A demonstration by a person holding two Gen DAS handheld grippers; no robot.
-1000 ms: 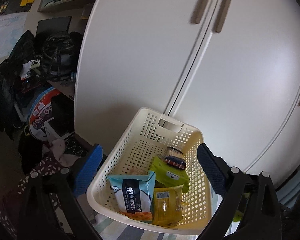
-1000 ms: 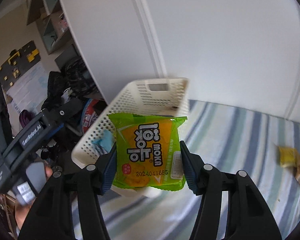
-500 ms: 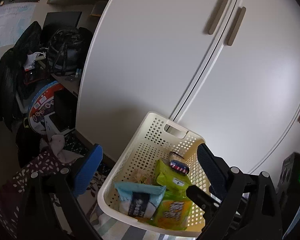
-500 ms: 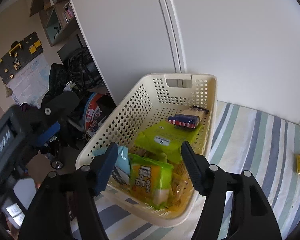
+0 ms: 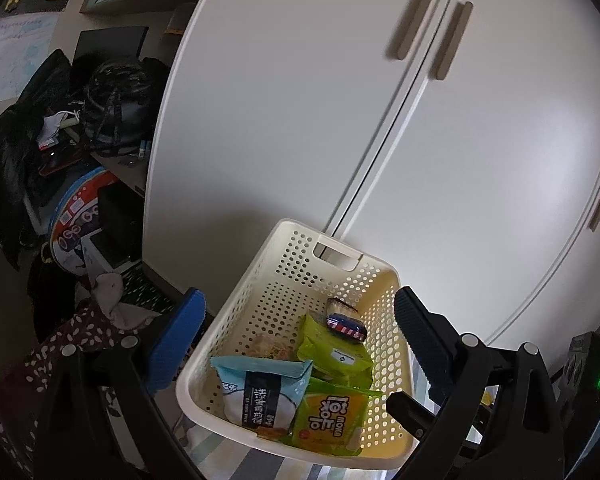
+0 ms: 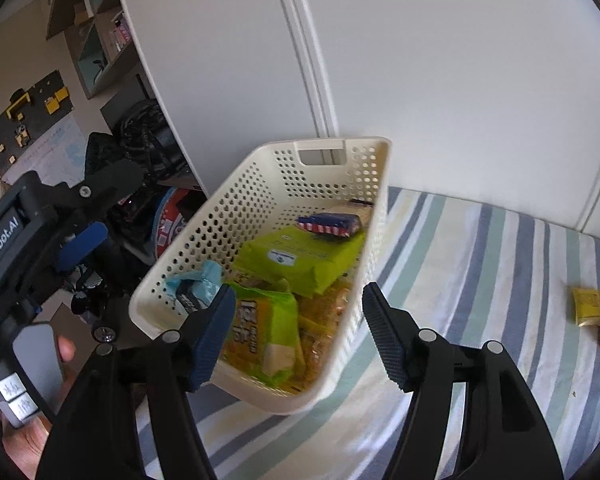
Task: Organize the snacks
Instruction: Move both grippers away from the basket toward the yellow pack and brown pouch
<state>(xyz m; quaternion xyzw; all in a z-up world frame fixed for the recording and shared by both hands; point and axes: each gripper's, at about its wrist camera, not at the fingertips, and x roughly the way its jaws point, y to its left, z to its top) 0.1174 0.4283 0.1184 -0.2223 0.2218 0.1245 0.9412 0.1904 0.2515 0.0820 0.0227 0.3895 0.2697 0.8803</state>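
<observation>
Hovering with jaws spread and empty, right gripper (image 6: 298,334) leaves green snack packet (image 6: 266,334) resting in cream basket (image 6: 220,216), left gripper (image 5: 298,340) likewise released.

There is one cream basket (image 5: 236,312). Inside it I count five clear snacks: one blue packet (image 5: 260,392), one green-and-orange packet (image 5: 332,418), one plain green pack (image 5: 332,354), one small striped bar (image 5: 346,326) and one pale cracker pack (image 5: 270,346). On the striped cover (image 6: 480,280) outside lie two more snacks (image 6: 594,312). There are two grippers: left (image 5: 296,342) and right (image 6: 298,336).
</observation>
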